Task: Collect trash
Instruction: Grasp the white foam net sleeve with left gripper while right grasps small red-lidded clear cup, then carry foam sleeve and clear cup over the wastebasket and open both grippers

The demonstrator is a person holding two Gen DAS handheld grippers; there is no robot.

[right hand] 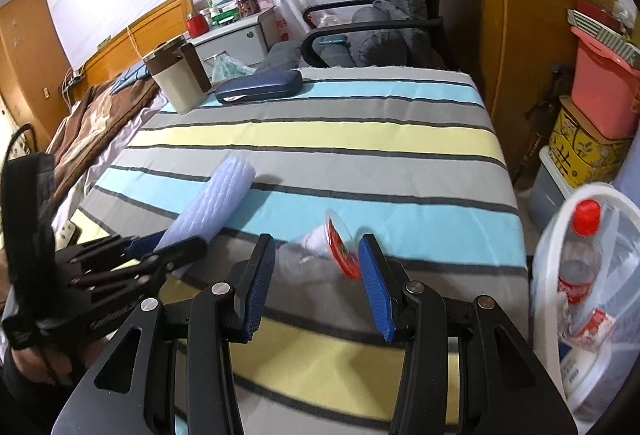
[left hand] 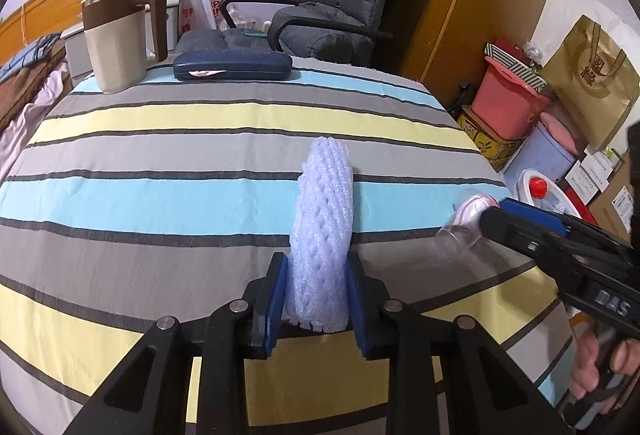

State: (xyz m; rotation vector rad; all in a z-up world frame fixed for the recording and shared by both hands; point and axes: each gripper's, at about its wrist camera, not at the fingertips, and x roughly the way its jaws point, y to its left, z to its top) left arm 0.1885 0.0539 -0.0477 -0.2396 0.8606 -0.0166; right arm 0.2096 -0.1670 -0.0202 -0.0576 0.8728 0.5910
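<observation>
Gripping: left tool [left hand: 316,299] clamped on foam net sleeve [left hand: 324,235], long axis pointing away over striped surface [left hand: 160,139].
Cup: clear plastic cup [right hand: 332,247] between right tool [right hand: 316,255] pads, untouched, apart.
Bin: white bin [right hand: 556,235] right, nearer right tool.

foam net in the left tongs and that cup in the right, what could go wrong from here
The foam net is soft and the left tongs pinch only its near end, so it may flop or slip. The clear plastic cup touches only one pad of the right tongs, so it could drop before the white trash bin.
</observation>
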